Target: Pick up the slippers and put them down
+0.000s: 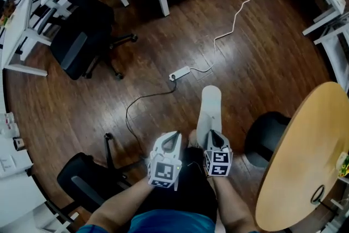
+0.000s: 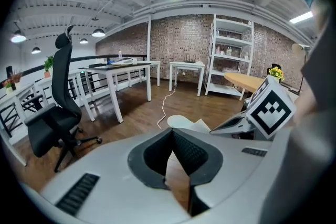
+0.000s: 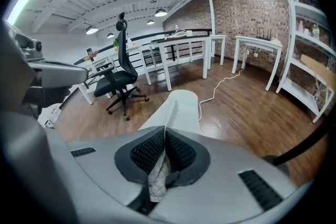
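Observation:
A white slipper (image 1: pixel 210 106) sticks out forward from my right gripper (image 1: pixel 214 138), whose jaws are shut on its heel end. In the right gripper view the quilted fabric is pinched between the black pads (image 3: pixel 181 152) of my right gripper (image 3: pixel 164 136), and the slipper (image 3: pixel 178 107) reaches out over the wooden floor. My left gripper (image 1: pixel 173 136) hangs just left of it at about the same height. In the left gripper view the tips of my left gripper (image 2: pixel 171 134) meet, with only a tan wedge showing behind them; no slipper is seen in it. The white slipper (image 2: pixel 181 122) shows to its right.
A white power strip (image 1: pixel 180 72) with white and black cables lies on the floor ahead. A black office chair (image 1: pixel 82 30) stands at the far left and another black chair (image 1: pixel 82 177) at the near left. A round wooden table (image 1: pixel 305 161) and a black stool (image 1: pixel 270 136) are on the right.

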Motion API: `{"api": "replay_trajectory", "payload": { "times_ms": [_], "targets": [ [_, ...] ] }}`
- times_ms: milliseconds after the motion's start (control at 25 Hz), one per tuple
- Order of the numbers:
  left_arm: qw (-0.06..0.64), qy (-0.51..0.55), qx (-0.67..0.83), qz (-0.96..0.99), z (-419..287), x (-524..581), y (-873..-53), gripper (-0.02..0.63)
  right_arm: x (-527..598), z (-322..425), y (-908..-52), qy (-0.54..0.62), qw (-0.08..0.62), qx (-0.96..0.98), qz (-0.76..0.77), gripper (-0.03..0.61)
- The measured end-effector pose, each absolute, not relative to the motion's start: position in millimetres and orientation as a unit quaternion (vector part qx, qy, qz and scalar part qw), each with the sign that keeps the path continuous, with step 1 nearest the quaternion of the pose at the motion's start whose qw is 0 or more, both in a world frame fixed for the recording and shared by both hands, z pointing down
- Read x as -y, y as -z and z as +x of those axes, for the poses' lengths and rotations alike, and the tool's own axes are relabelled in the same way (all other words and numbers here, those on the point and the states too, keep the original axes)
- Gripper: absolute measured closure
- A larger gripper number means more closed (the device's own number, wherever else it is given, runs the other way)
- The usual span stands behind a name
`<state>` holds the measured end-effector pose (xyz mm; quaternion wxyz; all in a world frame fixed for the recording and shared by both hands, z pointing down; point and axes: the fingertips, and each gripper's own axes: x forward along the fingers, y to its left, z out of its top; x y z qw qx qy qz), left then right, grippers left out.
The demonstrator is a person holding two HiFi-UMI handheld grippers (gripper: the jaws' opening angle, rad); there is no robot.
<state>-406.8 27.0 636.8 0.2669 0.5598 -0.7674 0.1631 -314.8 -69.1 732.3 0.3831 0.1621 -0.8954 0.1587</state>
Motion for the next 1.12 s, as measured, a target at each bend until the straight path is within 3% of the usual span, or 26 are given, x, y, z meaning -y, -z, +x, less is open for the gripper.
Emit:
{"api": "replay_trajectory", "payload": {
  "times_ms": [680,1120],
  "targets": [
    [0.280,-0.142,0.769,0.557,-446,36,-902,0.609,120,-350,-1012,-0.220,0.418,0.856,0.210,0.558],
    [0.328,-0.135,0.757,0.548,-437,35,-1004,0.607,146,-359,-1155,-0.239,0.465,0.825,0.216,0.555]
  ]
}}
